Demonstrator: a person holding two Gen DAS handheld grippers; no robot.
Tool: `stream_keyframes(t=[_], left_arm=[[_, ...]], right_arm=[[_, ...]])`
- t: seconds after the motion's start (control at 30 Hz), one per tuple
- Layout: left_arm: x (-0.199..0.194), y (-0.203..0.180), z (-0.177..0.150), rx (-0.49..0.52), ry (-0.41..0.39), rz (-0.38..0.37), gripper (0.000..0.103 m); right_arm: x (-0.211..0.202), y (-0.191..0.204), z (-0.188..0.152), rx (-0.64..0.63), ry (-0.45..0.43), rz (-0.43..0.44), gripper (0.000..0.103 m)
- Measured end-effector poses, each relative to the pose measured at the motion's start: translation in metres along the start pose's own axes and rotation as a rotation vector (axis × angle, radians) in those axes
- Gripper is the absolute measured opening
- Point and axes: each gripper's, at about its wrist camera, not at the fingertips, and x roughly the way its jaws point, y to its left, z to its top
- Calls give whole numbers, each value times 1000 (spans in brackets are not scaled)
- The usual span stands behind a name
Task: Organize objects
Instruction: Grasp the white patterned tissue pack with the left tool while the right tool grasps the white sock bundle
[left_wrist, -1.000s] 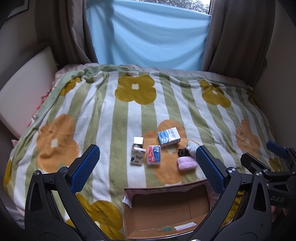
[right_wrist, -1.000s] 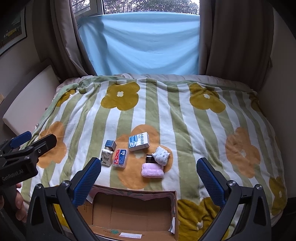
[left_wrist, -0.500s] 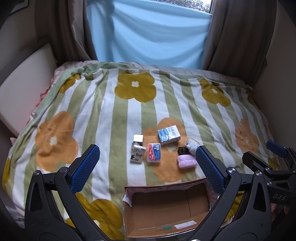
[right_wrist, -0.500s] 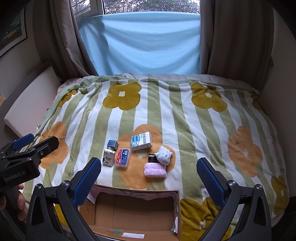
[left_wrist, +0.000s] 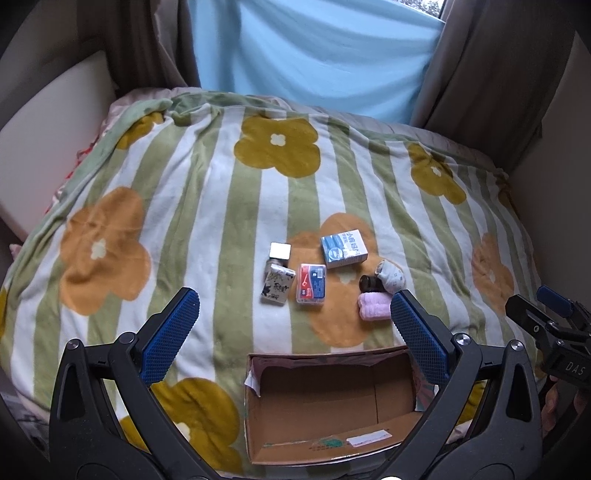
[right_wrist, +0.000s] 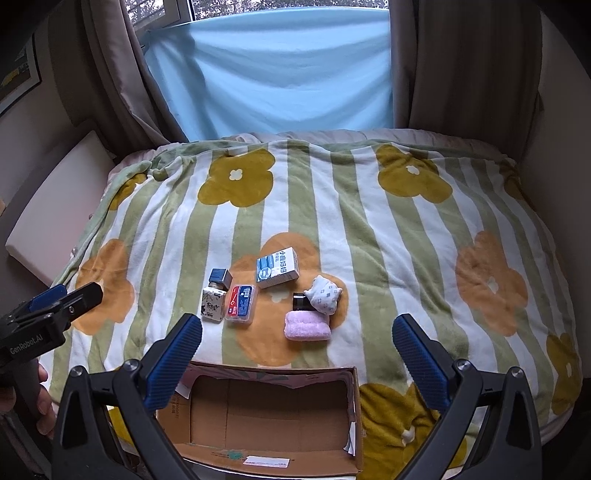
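Small objects lie grouped on a striped flower blanket (right_wrist: 369, 229): a blue-white carton (right_wrist: 277, 267) (left_wrist: 343, 248), a red-blue plastic case (right_wrist: 241, 304) (left_wrist: 311, 284), a patterned bottle with a square cap (right_wrist: 215, 298) (left_wrist: 277, 280), a dark jar (right_wrist: 301, 301) (left_wrist: 369, 283), a white patterned pouch (right_wrist: 325, 294) (left_wrist: 391, 275) and a pink folded cloth (right_wrist: 306, 325) (left_wrist: 373, 306). An open, empty cardboard box (right_wrist: 266, 413) (left_wrist: 332, 402) sits in front of them. My left gripper (left_wrist: 291, 332) and right gripper (right_wrist: 295, 350) are open and empty, above the box.
A blue cloth (right_wrist: 273, 70) hangs over the window between brown curtains (right_wrist: 461, 66). A white padded panel (right_wrist: 55, 199) stands to the left of the bed. The other gripper shows at each view's edge: (left_wrist: 554, 328), (right_wrist: 48, 317).
Both views have shifted slightly; the objects sit a little higher and to the right in the right wrist view. Nothing on the blanket has moved. Both grippers stay open.
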Motion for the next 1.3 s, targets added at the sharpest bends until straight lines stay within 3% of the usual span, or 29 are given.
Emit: stream_keyframes(t=[0.37, 0.4, 0.83, 1.13, 1.3], left_arm=[[75, 6, 9, 58, 121, 15, 103], [86, 6, 9, 155, 143, -24, 103], [231, 11, -4, 355, 343, 43, 101], [287, 6, -21, 445, 445, 65, 101], [305, 4, -21, 439, 460, 76, 100]], right_arm=[[52, -17, 15, 75, 98, 39, 102], [59, -18, 16, 85, 109, 41, 102], [180, -49, 15, 212, 246, 42, 102], [251, -73, 9, 342, 325, 44, 102], [277, -81, 6, 390, 363, 47, 102]])
